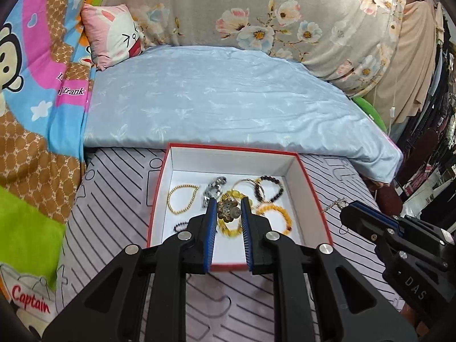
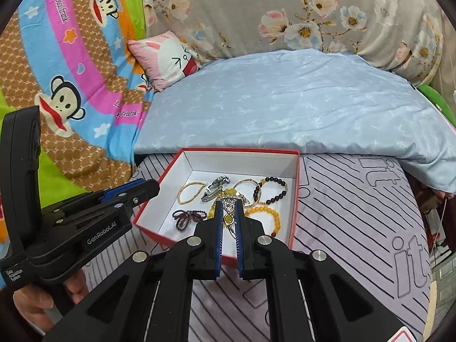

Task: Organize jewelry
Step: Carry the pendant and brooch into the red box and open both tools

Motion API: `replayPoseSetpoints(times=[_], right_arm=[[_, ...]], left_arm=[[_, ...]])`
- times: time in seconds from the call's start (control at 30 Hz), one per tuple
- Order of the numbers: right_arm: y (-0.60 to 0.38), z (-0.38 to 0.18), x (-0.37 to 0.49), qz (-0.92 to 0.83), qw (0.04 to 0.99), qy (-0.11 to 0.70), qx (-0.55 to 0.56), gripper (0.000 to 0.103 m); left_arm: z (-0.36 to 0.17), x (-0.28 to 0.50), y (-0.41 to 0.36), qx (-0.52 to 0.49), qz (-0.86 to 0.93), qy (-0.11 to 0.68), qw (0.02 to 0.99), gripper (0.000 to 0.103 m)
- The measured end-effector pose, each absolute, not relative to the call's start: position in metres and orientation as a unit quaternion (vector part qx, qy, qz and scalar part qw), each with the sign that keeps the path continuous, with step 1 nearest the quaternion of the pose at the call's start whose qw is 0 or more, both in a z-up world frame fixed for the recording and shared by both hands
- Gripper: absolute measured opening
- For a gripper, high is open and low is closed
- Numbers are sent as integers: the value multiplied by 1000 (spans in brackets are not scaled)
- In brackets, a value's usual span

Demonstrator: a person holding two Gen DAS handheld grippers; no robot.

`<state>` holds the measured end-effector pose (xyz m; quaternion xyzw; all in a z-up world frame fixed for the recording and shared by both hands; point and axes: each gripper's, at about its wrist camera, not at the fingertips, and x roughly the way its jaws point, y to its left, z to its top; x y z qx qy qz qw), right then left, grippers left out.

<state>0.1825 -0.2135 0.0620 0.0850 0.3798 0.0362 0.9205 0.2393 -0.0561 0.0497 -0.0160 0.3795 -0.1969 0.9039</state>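
Jewelry is in both grippers at once. The left gripper [image 1: 228, 205] pinches a brownish flower-shaped ornament [image 1: 228, 210] between its narrowed tips, and the right gripper [image 2: 228, 206] is nearly closed on a thin chain with a small pendant [image 2: 229, 220] that dangles between its fingers. Just beyond and below both tips sits the red-edged box [image 1: 313, 188] on the bed's striped sheet [image 2: 356, 199], holding a gold bead bracelet [image 1: 182, 199], a silver piece [image 1: 212, 189], yellow and amber bead bracelets [image 1: 275, 213], a dark bead bracelet [image 1: 270, 188] and, left of the right gripper, a dark red beaded loop [image 2: 188, 216].

Judging by the dangling chain, the step calls for a firm grip and a slow, steady move so that no links snag on the tangled beads below.

Readable writing: "GenRobot.AI" and "Data Acquisition System" on the left gripper's body, "DAS" on the right one's, "it" on the sheet; farther off, "Captain" and "frank" on the cartoon bedding [image 1: 37, 91].
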Motion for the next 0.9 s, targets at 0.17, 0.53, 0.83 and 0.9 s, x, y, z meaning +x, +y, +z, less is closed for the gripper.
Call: replayPoseSetpoints(times=[0.17,0.53,0.83,0.9], right_arm=[[-208,33,209,40,908,408,86,7],[-196,-7,230,45,892,441,87,7],[-199,-14,232,40,890,444,91,14],[-200,-12,230,37,892,440,92,21]], left_arm=[[27,268,-60,-17,-187,397,898,16],[-3,290,-60,-25,-178,423,888,16],[-13,289,-63,-25,-169,429,887,25],[-11,288,-62,-27,-163,425,890,38]])
